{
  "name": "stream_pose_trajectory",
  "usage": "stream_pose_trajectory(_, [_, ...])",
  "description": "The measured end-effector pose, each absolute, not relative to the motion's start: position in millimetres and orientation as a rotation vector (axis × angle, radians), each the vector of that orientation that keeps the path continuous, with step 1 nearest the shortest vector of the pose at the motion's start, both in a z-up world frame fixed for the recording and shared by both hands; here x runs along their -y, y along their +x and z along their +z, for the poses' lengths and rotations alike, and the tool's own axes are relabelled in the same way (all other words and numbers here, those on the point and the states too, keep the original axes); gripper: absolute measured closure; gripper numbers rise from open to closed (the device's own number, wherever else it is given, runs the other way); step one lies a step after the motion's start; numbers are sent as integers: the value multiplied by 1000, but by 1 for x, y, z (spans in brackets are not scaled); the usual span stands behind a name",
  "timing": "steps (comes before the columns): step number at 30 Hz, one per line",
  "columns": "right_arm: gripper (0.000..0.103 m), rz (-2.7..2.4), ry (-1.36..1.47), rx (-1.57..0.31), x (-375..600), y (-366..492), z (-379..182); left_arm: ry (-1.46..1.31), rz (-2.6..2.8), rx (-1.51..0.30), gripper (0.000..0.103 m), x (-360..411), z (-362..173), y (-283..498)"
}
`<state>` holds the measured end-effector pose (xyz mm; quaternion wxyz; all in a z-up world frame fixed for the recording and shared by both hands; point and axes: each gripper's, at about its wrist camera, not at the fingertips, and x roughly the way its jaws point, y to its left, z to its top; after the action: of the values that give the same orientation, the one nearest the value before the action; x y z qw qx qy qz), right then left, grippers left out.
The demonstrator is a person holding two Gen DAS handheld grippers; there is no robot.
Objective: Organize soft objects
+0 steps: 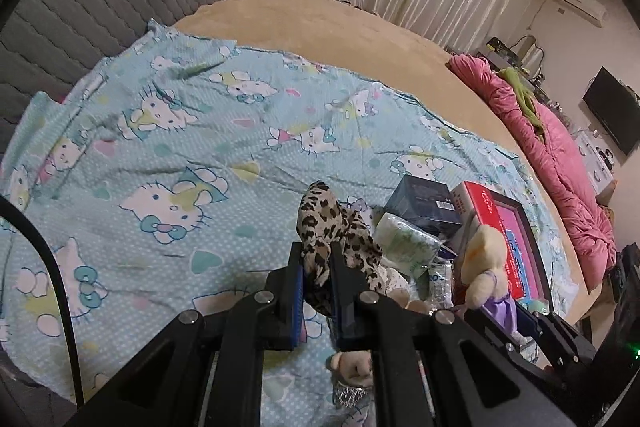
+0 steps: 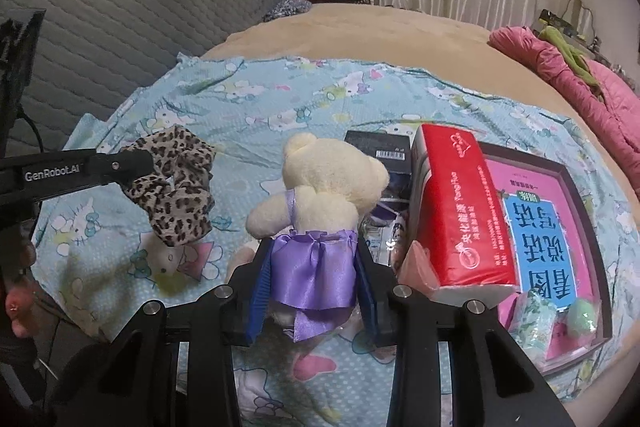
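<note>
My left gripper (image 1: 316, 251) is shut on a leopard-print fabric piece (image 1: 332, 223), which it holds up off the Hello Kitty sheet (image 1: 180, 147). The right wrist view shows the same leopard piece (image 2: 176, 187) hanging from the left gripper (image 2: 136, 165) at the left. My right gripper (image 2: 312, 267) is shut on a cream teddy bear (image 2: 328, 183), its pads pressing the bear's purple satin dress (image 2: 316, 275). That bear (image 1: 484, 263) is to the right in the left wrist view. Another small bear (image 1: 352, 367) lies on the sheet under the left fingers.
Right of the bear are a red tissue pack (image 2: 452, 207), a framed pink book (image 2: 560, 227), a dark box (image 2: 380, 147) and a green-white packet (image 1: 404, 239). A pink quilt (image 2: 580, 79) lies at the bed's right edge. The grey headboard (image 2: 120, 7) stands behind.
</note>
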<state>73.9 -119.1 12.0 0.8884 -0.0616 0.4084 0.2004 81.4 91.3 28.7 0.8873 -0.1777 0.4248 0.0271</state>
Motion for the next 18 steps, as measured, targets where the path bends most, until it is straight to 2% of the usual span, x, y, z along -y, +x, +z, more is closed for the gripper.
stream_pose_trajectory(18, [64,424,-94,-772,141,57,53,-299,44,-834,92,-62,80,49])
